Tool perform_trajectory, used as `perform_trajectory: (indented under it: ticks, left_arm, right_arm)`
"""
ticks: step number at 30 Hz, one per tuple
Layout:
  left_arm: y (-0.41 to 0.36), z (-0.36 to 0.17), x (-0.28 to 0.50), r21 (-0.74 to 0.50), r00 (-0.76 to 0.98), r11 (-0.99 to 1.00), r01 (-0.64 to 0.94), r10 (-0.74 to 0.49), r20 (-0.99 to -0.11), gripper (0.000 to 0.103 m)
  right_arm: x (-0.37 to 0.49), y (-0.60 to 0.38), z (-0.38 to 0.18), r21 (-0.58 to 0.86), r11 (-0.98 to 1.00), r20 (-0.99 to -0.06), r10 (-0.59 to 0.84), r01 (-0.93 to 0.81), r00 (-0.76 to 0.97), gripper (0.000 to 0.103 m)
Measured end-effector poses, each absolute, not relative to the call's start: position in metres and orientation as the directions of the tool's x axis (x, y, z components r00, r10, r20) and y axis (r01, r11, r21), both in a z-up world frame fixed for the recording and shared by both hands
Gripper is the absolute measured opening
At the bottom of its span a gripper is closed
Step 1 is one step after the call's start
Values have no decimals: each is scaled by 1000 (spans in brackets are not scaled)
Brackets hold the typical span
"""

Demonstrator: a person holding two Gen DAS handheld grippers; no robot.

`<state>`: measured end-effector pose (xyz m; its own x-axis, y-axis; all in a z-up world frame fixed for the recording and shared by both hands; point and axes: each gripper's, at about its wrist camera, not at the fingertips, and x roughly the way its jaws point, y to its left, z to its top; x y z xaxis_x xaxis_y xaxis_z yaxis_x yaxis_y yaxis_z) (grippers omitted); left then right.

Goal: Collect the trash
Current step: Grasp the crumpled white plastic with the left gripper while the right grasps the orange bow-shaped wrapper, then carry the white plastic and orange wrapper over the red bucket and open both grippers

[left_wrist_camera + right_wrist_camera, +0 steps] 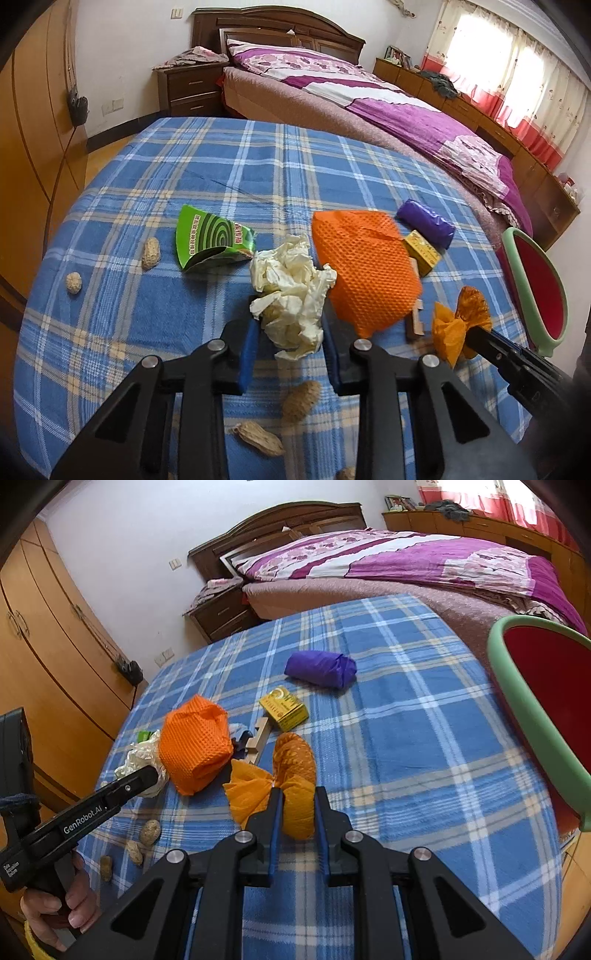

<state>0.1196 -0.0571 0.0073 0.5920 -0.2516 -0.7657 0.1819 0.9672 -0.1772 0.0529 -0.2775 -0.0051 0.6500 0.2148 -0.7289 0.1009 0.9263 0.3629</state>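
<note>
A crumpled white tissue (291,295) lies on the blue plaid tablecloth (184,166), and my left gripper (290,330) is shut on its near end, blue pads pressed against both sides. My right gripper (298,801) is shut on a crumpled orange paper wad (295,775) lying on the cloth. The left wrist view shows that wad (458,321) at the tip of the right gripper (472,332). A bin with a green rim (517,701) and a red inside stands at the table's right edge. Loose peanut shells (301,400) lie near the left gripper.
An orange mesh bag (365,266), a green coil box (210,236), a yellow box (284,707), a purple roll (321,668) and a wooden piece (258,738) lie mid-table. More peanuts (150,253) sit at the left. A bed (369,96) stands behind the table.
</note>
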Motion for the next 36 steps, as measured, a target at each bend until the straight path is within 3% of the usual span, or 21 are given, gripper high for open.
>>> perform_trajectory:
  ticks: [19, 36]
  left_arm:
    - [-83, 53, 91, -205, 627, 939, 275, -337, -702, 31]
    - [-155, 77, 79, -241, 551, 858, 454, -483, -680, 31]
  right_arm:
    - [2, -315, 44, 410, 901, -614, 157, 143, 774, 18]
    - [-43, -391, 58, 451, 840, -559, 3, 301, 829, 18]
